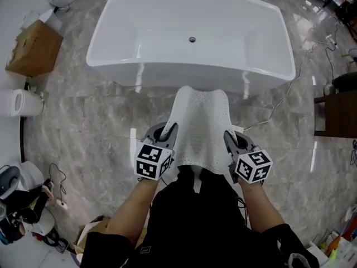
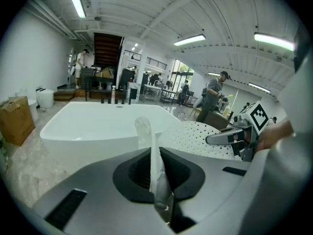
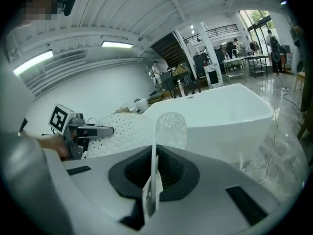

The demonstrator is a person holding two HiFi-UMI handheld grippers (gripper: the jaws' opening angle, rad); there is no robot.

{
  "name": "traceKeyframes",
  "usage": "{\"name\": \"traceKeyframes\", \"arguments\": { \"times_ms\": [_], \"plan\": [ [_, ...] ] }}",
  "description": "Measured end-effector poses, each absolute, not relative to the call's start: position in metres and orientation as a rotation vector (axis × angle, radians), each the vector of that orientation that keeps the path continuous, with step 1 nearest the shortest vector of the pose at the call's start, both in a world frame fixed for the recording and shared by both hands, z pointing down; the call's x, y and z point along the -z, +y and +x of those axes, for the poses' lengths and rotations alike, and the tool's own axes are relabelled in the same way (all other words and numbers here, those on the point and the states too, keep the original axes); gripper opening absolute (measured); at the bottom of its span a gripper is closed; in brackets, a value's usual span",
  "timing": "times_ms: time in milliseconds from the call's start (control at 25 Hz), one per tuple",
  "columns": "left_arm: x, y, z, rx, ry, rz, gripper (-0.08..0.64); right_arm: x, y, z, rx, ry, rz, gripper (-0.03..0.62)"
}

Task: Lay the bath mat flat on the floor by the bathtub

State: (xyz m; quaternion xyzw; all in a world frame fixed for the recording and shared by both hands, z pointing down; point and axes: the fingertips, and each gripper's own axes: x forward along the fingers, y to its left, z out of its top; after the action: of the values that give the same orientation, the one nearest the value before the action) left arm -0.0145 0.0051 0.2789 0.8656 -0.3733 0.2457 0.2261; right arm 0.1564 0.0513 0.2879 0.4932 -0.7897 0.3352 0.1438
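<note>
Mat: the white perforated mat (image 1: 201, 124) is up in the air, stretched between your two grippers. Its far end droops toward the tub (image 1: 120, 66). I cannot tell whether that end touches the floor (image 1: 95, 121).
Left gripper: your left gripper (image 1: 166, 133) has its jaws nearly together, nipped on the mat's near left edge. In its own view the thin edge stands upright between the pads.
Right gripper: your right gripper (image 1: 231, 141) is pinched the same way on the near right edge, level with the left.
Why two grips: one nip at each near corner holds the sheet spread across its width, so it should come down open rather than bunched.
Why here: you stand square to the tub's long side with the mat centred on it, over the bare strip of floor in front, which looks like the spot the task asks for.
Stage: as I judge it, the mat is positioned but not yet laid.
Next: probably lower both grippers together and let the far end land by the tub first. Then draw the near edge back and down.
Watch: the mat is limp, so uneven hands would likely crease it. A cable (image 1: 281, 102) lies on the floor to the right, near the landing spot.
</note>
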Motion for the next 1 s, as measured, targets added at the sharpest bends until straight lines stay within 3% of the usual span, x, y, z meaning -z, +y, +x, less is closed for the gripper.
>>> {"name": "traceKeyframes", "arguments": {
  "times_ms": [440,1000],
  "plan": [
    [-0.339,0.008,-0.06,-0.756,-1.032,2.294,0.023,-0.346,0.048,0.12,-1.056,-2.248,1.406,0.021],
    [-0.456,-0.021,-0.035,-0.757,-1.016,2.2,0.025,-0.473,0.019,0.145,-1.137,-2.166,1.422,0.021]
  ]
}}
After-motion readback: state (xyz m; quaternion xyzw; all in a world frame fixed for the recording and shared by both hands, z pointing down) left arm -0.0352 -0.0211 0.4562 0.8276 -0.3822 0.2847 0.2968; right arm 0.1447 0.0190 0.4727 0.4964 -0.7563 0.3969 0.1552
